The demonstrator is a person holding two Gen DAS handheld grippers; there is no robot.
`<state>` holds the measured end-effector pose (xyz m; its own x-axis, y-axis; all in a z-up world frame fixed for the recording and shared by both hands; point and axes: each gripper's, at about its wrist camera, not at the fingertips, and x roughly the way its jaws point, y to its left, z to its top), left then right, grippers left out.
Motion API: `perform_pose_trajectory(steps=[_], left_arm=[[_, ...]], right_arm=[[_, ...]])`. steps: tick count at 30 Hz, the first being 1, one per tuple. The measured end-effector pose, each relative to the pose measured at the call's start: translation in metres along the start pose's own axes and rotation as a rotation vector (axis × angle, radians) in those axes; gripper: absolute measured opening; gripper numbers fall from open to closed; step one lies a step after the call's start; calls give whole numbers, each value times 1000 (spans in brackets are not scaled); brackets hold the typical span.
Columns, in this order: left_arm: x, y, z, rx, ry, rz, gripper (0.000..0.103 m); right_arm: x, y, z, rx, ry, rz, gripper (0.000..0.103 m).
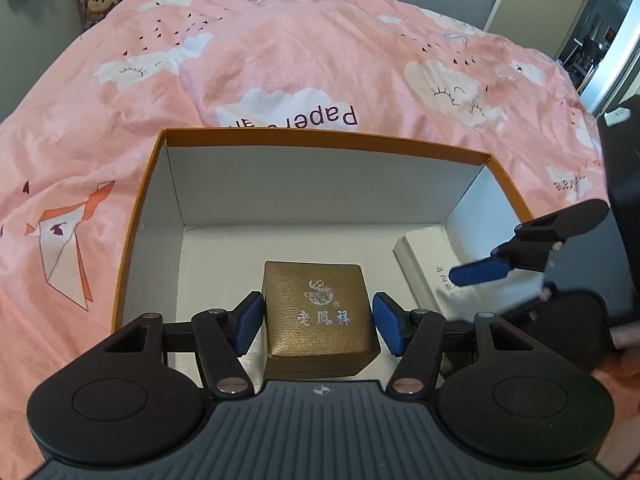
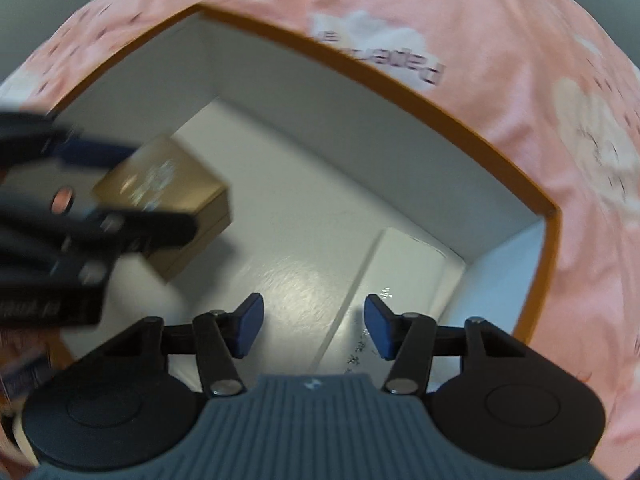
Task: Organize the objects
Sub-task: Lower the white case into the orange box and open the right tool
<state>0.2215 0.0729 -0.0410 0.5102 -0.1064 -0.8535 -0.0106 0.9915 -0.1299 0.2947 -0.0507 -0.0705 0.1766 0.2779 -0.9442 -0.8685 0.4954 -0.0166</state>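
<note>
Placing step: left tool (image 1: 318, 322) spread around gold box (image 1: 320, 316) inside orange-rimmed carton (image 1: 328, 136); right tool (image 2: 312, 326) open, empty. Next, presumably withdrawal.

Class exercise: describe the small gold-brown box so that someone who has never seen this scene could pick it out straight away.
On the pink cloud-print bedspread sits an open cardboard box with an orange rim and white inside. On its floor, between the left gripper's open blue pads, stands the gold-brown box. Unlike the flat white box by the right wall, it is cube-like, metallic brown, with silver characters on its lid.
</note>
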Motion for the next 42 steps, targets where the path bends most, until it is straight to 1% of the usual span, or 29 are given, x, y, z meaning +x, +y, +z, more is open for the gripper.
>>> perform_pose_trajectory(steps=[1,2,3,4,5,7,8,9,10,11,13,15,17,20,23,24,26,29,32,34,39,41,42], left_arm=[[0,0,0,9,2,3,69],[1,-1,0,18,7,3,69],[2,-1,0,24,12,-1,69],[2,-1,0,28,16,-9,69],[2,-2,0,29,20,-17,69],[4,-2,0,30,25,-27,69],[4,-2,0,33,26,-27,69],[4,-3,0,36,26,-27,69],[4,-3,0,38,26,-27,69],[4,-2,0,37,27,-29,69],[5,-2,0,35,29,-37,69],[5,-1,-1,32,33,-41,69],[6,-2,-1,34,35,-38,69],[6,-3,-1,40,36,-42,69],[5,-7,-2,62,33,-67,69],[4,-8,-2,67,36,-77,69],[4,-10,-2,73,46,-94,69],[4,-14,-3,77,60,-111,69],[5,-19,-3,91,81,-133,69],[6,-24,-3,110,94,-156,69],[12,-27,-1,108,114,-150,69],[15,-25,1,79,132,-156,69],[18,-25,2,67,144,-159,69]], right_arm=[[1,4,-1,-52,17,5,50],[2,8,-2,-89,40,9,41],[5,11,-4,-111,70,21,35],[7,12,-5,-116,100,48,22],[9,10,-5,-102,128,92,17],[15,4,-5,-37,182,177,15],[19,0,-5,-4,211,195,15],[23,-3,-6,17,231,194,15],[26,-4,-6,16,237,176,15],[28,-5,-7,3,232,149,5],[33,-11,-7,26,221,139,0],[35,-19,-6,64,199,130,0],[36,-25,-4,81,161,98,0],[36,-35,-1,135,116,84,0],[30,-31,-1,125,103,75,0],[26,-29,-1,114,103,81,2],[18,-26,-4,104,132,98,4],[12,-21,-12,113,232,117,5],[11,-10,-22,78,303,143,5],[14,-5,-25,66,339,129,4],[29,1,-23,61,383,113,2],[34,6,-23,51,369,88,0],[35,8,-24,39,355,56,0]])
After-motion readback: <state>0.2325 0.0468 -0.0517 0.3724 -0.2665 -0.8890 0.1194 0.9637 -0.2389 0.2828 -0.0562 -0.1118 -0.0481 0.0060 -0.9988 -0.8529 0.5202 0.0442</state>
